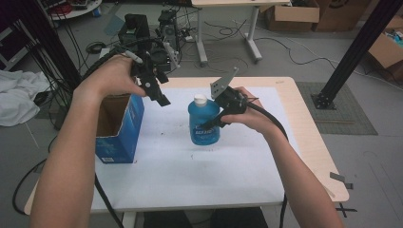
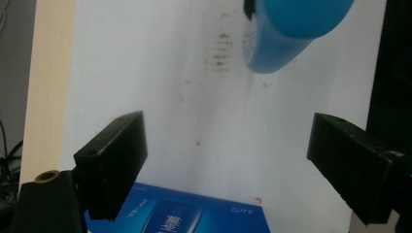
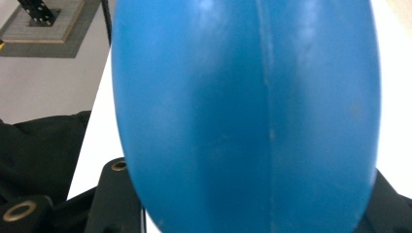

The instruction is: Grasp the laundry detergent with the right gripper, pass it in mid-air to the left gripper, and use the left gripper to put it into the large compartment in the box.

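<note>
On the high view, the bottle [image 1: 204, 121] sits near the centre of the mat [image 1: 199, 175] that covers most of the table [image 1: 313, 142]. The right gripper [image 1: 215, 122] meets the bottle from its 3 o'clock side, jaws clamped on its body. The open-topped box [image 1: 116, 128] stands at the bottle's 9 o'clock, on the mat's left edge. The left gripper [image 1: 159, 95] hangs above the mat at the bottle's 10 o'clock, between box and bottle, jaws spread with nothing between them.
</note>
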`<action>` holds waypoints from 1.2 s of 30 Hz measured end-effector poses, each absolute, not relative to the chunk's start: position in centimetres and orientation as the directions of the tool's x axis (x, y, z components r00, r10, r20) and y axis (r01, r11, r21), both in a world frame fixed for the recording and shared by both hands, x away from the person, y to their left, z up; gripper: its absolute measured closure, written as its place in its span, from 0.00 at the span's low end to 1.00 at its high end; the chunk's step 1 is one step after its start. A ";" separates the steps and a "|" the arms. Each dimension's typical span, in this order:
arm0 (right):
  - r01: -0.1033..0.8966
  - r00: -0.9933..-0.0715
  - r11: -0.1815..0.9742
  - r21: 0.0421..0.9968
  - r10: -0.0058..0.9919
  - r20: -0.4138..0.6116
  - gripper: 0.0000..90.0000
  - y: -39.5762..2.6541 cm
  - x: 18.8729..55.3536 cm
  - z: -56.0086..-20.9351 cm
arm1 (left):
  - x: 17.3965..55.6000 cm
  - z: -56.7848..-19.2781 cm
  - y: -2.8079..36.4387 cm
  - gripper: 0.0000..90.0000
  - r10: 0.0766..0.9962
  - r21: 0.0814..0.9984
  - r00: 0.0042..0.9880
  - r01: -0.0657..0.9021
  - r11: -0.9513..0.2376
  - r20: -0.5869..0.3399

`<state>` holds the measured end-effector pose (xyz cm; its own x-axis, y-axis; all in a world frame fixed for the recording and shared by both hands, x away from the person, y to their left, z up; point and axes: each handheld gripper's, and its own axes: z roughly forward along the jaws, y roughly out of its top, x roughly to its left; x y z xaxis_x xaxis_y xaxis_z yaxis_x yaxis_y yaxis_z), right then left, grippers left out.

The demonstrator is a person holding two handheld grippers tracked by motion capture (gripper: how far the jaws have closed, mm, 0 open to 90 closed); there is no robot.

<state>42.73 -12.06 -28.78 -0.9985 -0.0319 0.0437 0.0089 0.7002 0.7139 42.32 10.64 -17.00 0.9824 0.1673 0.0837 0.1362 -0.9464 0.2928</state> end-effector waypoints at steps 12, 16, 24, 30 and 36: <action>0.002 -0.998 0.707 0.707 -0.040 0.042 0.50 -10.5 42.7 -27.8 | 40.4 -16.1 8.2 0.17 0.078 0.331 0.994 0.049 -0.942 0.077; -0.002 -0.998 0.710 0.704 -0.041 0.039 0.50 -10.2 42.5 -27.8 | 40.0 -16.4 7.3 0.17 0.049 0.328 0.994 0.016 -0.944 0.093; -0.011 -0.998 0.707 0.707 -0.048 0.032 0.50 -10.0 42.2 -27.5 | 39.7 -16.9 6.0 0.17 0.025 0.317 0.994 -0.010 -0.948 0.108; -0.014 -0.998 0.705 0.709 -0.049 0.029 0.50 -9.9 42.1 -27.3 | 39.9 -17.8 5.1 0.17 0.032 0.283 0.994 0.002 -0.959 0.102; -0.017 -0.999 0.701 0.713 -0.049 0.024 0.50 -10.0 42.1 -27.2 | 40.0 -18.3 4.4 0.17 0.034 0.272 0.995 0.007 -0.962 0.096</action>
